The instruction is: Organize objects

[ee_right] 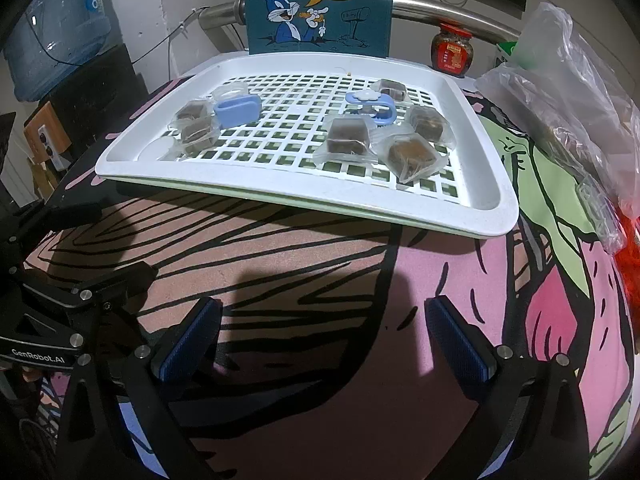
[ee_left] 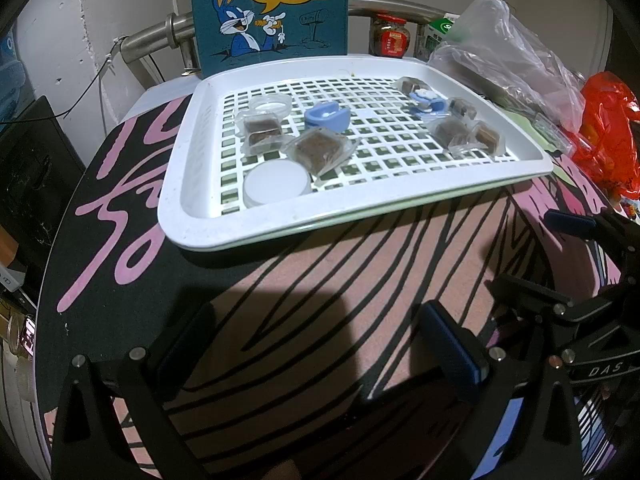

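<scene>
- Partly hidden, the white round lid (ee_left: 277,181) at the near-left corner of the white slotted tray (ee_left: 192,184) shows plainly from the left wrist, but from the right wrist only a pale sliver of it appears behind the wrapped brown cubes (ee_right: 195,128).
- What the brown blocks in clear wrappers are cannot be told; one group lies at the tray's left (ee_left: 316,150), another at its right (ee_right: 412,152).
- Between those groups sit a blue plastic clip (ee_right: 236,112) and a blue-and-white ring-shaped piece (ee_right: 374,106), whose exact kind is hard to make out.
- A clear round cup (ee_left: 272,105) behind the left cubes is nearly see-through.
- Behind the tray stands a cartoon rabbit box (ee_left: 272,12), cut off at the top; a crumpled clear plastic bag (ee_right: 568,92) blurs whatever lies inside.
- Left gripper (ee_left: 320,344): jaws spread wide, nothing between them, hovering over the printed mat (ee_left: 360,248) short of the tray.
- Right gripper (ee_right: 324,340): jaws likewise wide apart and empty, above the mat.
</scene>
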